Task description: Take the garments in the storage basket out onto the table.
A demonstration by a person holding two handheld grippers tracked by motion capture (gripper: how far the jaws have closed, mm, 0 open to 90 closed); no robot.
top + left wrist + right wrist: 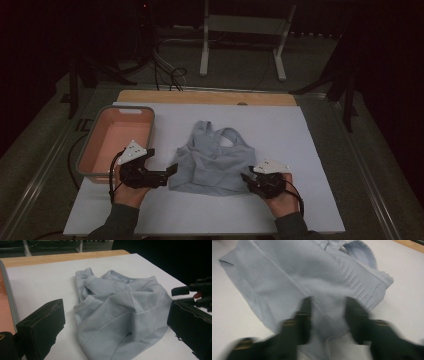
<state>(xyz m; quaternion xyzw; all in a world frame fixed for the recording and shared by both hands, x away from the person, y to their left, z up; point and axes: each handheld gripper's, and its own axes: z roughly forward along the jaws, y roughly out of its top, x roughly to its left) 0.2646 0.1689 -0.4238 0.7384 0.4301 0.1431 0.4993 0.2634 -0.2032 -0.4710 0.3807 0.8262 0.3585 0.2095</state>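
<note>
A pale blue sports top (212, 160) lies crumpled on my counter (300, 135), about midway between its left and right edges and closer to the near edge than the far one. Its straps point toward the far edge, its hem band toward me.

My left tongs (172, 170) sit at the garment's left side, low over the counter and pointing right. In the left gripper view the jaws stand wide apart with nothing pinched; the top (120, 312) lies ahead between them, and neither pad presses on it.

My right tongs (246, 178) are at the garment's right lower corner, pointing left. In the right gripper view the picture is blurred; the jaws are partly apart, with a fold of the hem (327, 322) running up between them. I can't make out either pad squeezing the cloth, so I read them as loose around it, not gripping.

A salmon-pink bin (92, 150) with a grey rim stands at the counter's left edge, just beyond my left hand (131, 194). My right hand (282, 200) rests near the near edge.
</note>
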